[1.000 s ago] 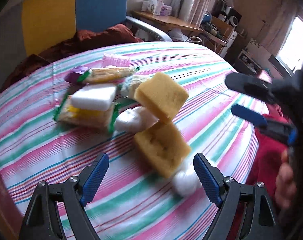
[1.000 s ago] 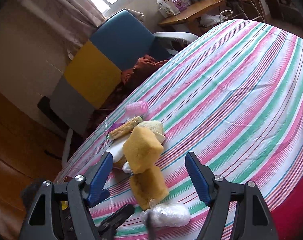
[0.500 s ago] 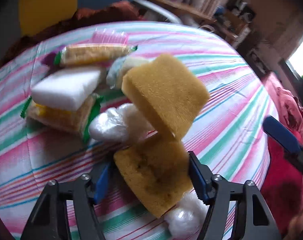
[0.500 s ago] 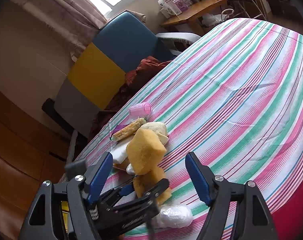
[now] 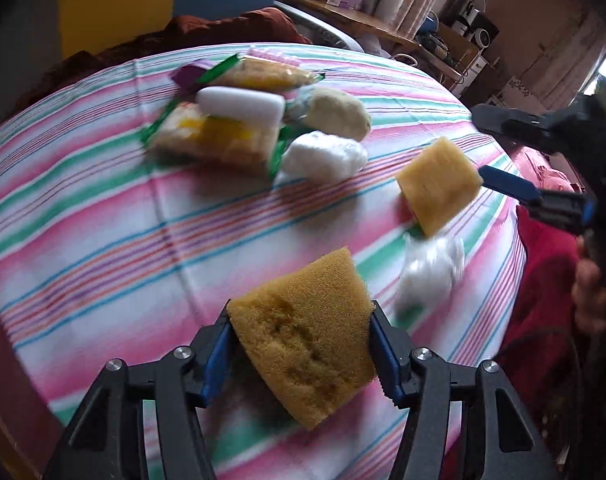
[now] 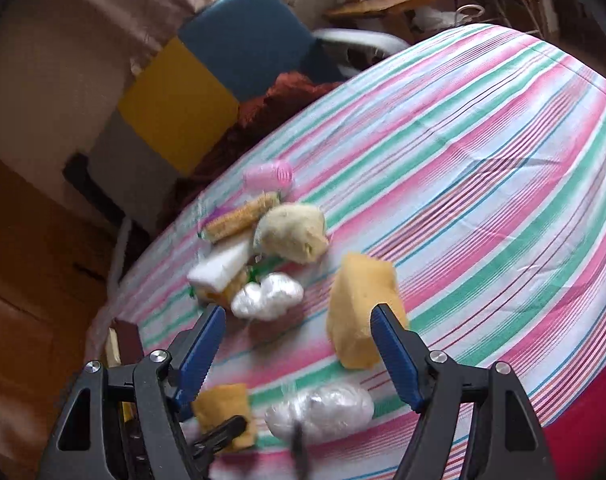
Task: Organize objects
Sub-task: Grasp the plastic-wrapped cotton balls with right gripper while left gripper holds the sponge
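A porous yellow sponge block (image 5: pixel 303 336) is being clamped by the just-closing left gripper (image 5: pixel 301 344) at 6 o'clock, above the striped tablecloth (image 5: pixel 103 216), the right gripper (image 6: pixel 299 344) being held agape; slippage is being risked by the soft, compressible foam.

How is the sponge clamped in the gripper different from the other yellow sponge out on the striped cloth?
The held sponge is pinched between the left gripper pads; the free sponge sits untouched on the tablecloth. The held one is squeezed and pitted; the free one keeps its block shape. Both are yellow foam.
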A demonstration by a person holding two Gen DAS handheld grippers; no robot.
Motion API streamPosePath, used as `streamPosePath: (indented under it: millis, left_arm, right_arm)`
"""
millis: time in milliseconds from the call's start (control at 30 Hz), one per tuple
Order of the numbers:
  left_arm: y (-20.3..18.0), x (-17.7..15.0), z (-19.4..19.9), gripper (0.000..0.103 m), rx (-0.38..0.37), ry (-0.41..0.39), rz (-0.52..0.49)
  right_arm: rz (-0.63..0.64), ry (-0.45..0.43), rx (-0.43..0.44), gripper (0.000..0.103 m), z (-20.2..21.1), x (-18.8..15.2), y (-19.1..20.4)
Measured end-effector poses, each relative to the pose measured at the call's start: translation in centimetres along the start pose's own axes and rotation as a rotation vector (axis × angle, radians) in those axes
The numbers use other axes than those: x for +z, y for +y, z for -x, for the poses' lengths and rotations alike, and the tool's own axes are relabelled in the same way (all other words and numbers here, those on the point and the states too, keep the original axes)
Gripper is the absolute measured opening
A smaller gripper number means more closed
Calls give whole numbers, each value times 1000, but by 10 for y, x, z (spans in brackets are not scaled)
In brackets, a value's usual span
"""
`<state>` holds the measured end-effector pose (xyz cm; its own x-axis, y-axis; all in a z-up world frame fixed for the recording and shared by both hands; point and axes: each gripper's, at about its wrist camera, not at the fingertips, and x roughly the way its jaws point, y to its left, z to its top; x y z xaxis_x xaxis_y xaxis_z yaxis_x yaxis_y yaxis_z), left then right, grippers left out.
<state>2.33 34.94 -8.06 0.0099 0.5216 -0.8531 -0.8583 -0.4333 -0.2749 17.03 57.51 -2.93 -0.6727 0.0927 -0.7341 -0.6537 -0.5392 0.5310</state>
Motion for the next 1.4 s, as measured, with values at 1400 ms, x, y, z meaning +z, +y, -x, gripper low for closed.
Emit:
streamPosePath:
  millis: [1400]
  left_arm:
    - [13, -49, 49, 62, -15, -113, -10]
  right_arm:
    - [207, 374, -291, 76, -24, -42, 46]
